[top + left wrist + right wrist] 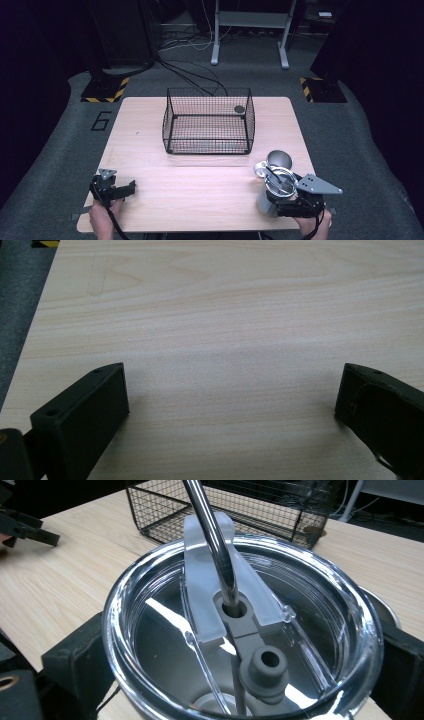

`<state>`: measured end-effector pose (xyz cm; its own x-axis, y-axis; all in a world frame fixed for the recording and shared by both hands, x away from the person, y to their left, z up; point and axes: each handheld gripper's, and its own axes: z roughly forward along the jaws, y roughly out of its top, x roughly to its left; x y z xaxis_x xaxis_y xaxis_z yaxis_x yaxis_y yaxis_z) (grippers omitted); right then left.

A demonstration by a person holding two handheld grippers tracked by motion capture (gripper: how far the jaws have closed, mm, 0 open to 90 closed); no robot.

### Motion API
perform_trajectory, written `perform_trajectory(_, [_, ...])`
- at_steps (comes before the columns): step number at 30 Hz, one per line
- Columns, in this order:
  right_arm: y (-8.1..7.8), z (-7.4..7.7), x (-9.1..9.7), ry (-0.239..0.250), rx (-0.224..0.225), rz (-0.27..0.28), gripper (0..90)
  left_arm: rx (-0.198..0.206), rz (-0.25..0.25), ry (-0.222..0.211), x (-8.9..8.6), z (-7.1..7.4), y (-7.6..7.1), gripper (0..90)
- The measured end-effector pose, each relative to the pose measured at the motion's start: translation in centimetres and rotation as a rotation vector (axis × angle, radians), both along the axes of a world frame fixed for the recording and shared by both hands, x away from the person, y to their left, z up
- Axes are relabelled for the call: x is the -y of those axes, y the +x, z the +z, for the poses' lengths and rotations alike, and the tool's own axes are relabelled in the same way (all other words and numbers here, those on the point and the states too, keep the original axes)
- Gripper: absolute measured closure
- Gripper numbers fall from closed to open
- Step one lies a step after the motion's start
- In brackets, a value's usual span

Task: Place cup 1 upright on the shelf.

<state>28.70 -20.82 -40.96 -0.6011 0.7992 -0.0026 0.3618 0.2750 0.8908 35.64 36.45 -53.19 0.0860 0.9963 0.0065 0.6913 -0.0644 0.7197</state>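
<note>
The right gripper (280, 197) sat at the near right corner of the table (200, 180), held by a hand (315, 225) that came in from the bottom edge. Its two black jaws were pinched on the sides of a steel cup (272, 192), one jaw on each side of the body just below the rim. In the right gripper view the cup (240, 645) had a clear lid (150, 625) pressed into its mouth, with a frosted slider across the middle and a grey rubber plug beside the hole. A metal straw (212, 535) rose out of that hole and leaned away toward the far side. Just beyond the cup in the high view stood a second shiny round thing (279, 159), possibly another steel cup; the picture was too small to be sure.

The left gripper (120, 190) rested near the front left corner, well apart from the cup, with a hand (100, 220) behind it. In the left gripper view its jaws stood spread wide with only bare wood (225, 330) between them.

A black wire basket (209, 120) stood in the middle of the far half of the table, upright, with a small dark round object (239, 108) at its far right corner. A floor marking like the figure 6 (101, 120) lay on the carpet left of the table.
</note>
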Motion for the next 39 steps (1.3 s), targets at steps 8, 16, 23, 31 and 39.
perform_trajectory(8, [0.5,0.2,-1.5,0.001,0.001,0.044,3.3,0.000,-0.002,-0.003,0.0,0.0,0.0,0.4])
perform_trajectory(16, [1.2,0.4,-2.9,-0.003,0.003,0.083,3.3,0.001,-0.002,-0.003,0.0,0.0,0.0,0.4])
perform_trajectory(23, [1.8,0.5,-4.1,-0.005,-0.002,0.111,3.3,0.000,-0.001,-0.003,0.0,0.0,0.0,0.3])
perform_trajectory(31, [2.8,0.7,-5.4,-0.005,0.003,0.156,3.3,0.000,0.000,-0.003,0.0,0.0,0.0,0.3])
perform_trajectory(39, [3.7,1.0,-6.5,0.000,-0.001,0.176,3.3,0.000,0.000,-0.003,0.0,0.0,0.0,0.3])
